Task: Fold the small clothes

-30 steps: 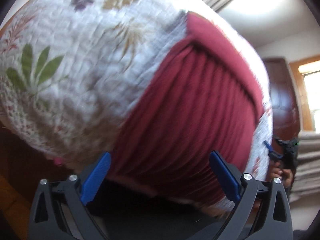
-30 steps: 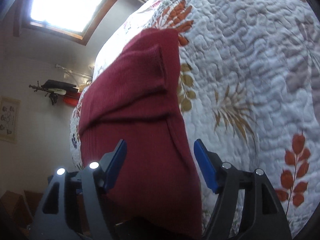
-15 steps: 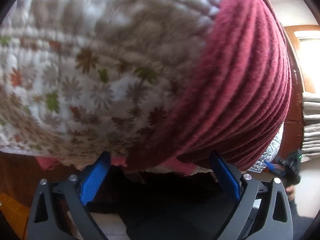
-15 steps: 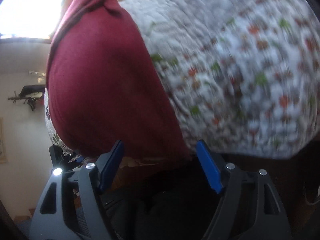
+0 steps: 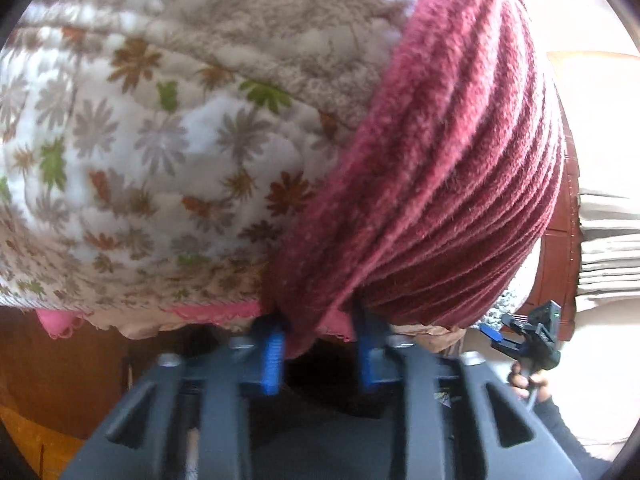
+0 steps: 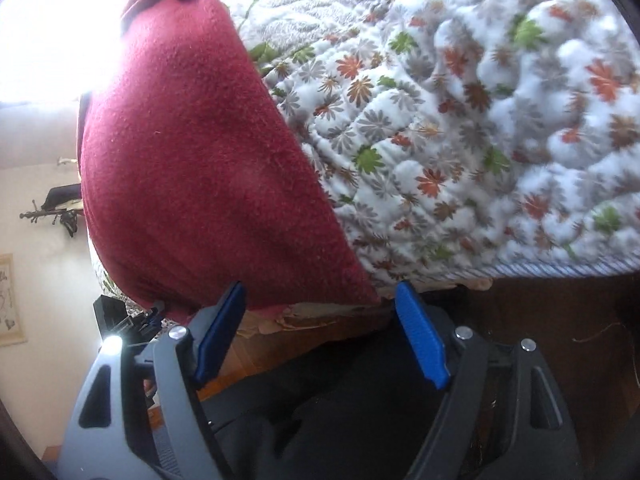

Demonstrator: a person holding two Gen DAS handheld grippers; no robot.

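A maroon ribbed garment [image 5: 440, 160] lies on a floral quilt [image 5: 160, 140] and reaches the bed's near edge. My left gripper [image 5: 318, 320] is at that edge, its blue fingers drawn close together with the garment's hanging corner pinched between them; the fingers are motion-blurred. In the right wrist view the same garment [image 6: 200, 160] shows its smoother side on the quilt [image 6: 480, 120]. My right gripper [image 6: 320, 292] stands open at the hem, one finger on each side of the garment's other near corner, not touching it. Each gripper also shows small in the other's view.
A pink scalloped trim [image 5: 216, 312] hangs under the quilt's edge. A dark wooden door [image 5: 560, 260] and pale curtains [image 5: 608, 248] stand beyond the bed. A bright window [image 6: 40, 20] fills the upper left. The person's dark clothing [image 6: 340, 400] lies below the fingers.
Both grippers dropped from above the bed to its near edge. The left fingers went from wide apart to closed on the garment's corner. The right fingers stayed open.
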